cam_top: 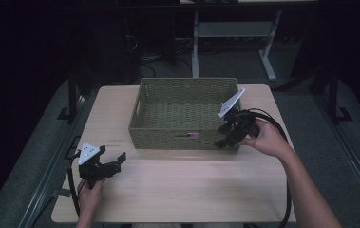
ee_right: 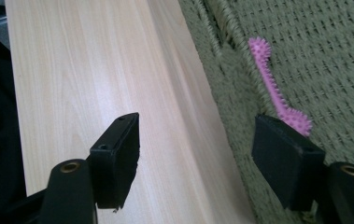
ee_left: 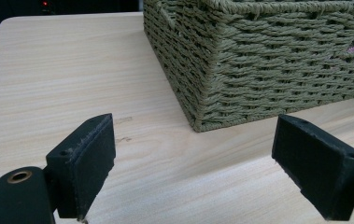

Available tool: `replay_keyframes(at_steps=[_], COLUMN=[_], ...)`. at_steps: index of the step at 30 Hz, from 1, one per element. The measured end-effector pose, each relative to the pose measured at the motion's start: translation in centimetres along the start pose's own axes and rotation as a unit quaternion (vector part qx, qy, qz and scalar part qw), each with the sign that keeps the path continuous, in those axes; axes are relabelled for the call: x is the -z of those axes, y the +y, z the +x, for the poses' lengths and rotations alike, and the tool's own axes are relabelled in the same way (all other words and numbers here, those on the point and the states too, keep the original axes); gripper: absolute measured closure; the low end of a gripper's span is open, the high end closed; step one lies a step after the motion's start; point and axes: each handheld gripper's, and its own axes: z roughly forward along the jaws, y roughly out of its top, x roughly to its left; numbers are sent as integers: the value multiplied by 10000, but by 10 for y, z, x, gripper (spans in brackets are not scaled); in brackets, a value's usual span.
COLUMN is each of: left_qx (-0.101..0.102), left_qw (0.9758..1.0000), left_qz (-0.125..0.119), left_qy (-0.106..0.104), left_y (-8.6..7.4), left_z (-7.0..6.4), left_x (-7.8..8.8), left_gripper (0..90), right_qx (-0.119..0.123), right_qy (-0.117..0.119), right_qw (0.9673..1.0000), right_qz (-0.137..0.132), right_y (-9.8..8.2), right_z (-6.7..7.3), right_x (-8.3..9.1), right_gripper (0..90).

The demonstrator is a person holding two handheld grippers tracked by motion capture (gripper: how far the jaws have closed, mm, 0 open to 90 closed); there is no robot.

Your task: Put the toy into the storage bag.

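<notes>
The woven basket (cam_top: 183, 113) is taking up the table's (cam_top: 177, 190) far middle, its walls blocking any level pass there. Bare wood is lying open in front and at the left. The right gripper (cam_top: 225, 135) is crowding the basket's near right corner.
</notes>
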Motion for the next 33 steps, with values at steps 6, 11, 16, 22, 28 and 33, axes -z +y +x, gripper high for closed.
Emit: replay_keyframes(at_steps=[6,11,16,22,28,33], left_qx=[-5,-4,-12,-14,-19,-26], left_qw=[10000,10000,10000,10000,10000,10000], left_qz=[-2,-1,9,9,9,16], left_qy=[5,5,3,3,-1,-6], left_y=[0,0,0,0,0,0], left_z=[0,0,0,0,-1,-1], left_x=[0,0,0,0,0,-1], left_gripper=[130,130,130,130,130,130], right_qx=[-19,-22,-43,-29,-54,-96], right_qy=[18,25,63,72,106,125], right_qw=[10000,10000,10000,9999,9998,9998], right_qz=[1,-43,-62,-85,-126,-152], right_y=[-7,-13,-19,-24,-36,-44], right_z=[3,7,9,14,19,23], right_x=[-4,-6,-9,-11,-15,-19], right_gripper=[317,313,309,306,303,302])
